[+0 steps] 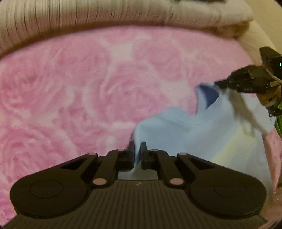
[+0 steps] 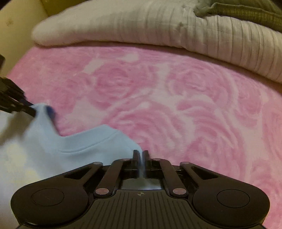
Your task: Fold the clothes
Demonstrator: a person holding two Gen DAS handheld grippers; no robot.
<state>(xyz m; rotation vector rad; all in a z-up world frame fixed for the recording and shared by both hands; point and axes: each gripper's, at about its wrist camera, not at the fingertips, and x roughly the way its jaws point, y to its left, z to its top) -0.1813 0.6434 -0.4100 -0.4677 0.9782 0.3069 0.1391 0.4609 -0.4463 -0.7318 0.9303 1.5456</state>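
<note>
A light blue garment [image 1: 202,128] with a ribbed neckline hangs between my two grippers above a pink rose-patterned blanket [image 1: 88,88]. My left gripper [image 1: 138,147] is shut on one top corner of the garment. My right gripper [image 2: 141,155] is shut on the other top corner of the garment [image 2: 79,141]. In the left wrist view the right gripper [image 1: 223,83] shows at the far right, pinching the cloth. In the right wrist view the left gripper [image 2: 30,109] shows at the far left, pinching the cloth. The lower part of the garment is hidden.
A folded cream ribbed quilt [image 2: 141,22] lies along the far edge of the bed, also seen in the left wrist view [image 1: 88,15]. An olive-grey cloth [image 2: 246,10] lies on top of it at the far right. The pink blanket [image 2: 176,96] spreads wide ahead.
</note>
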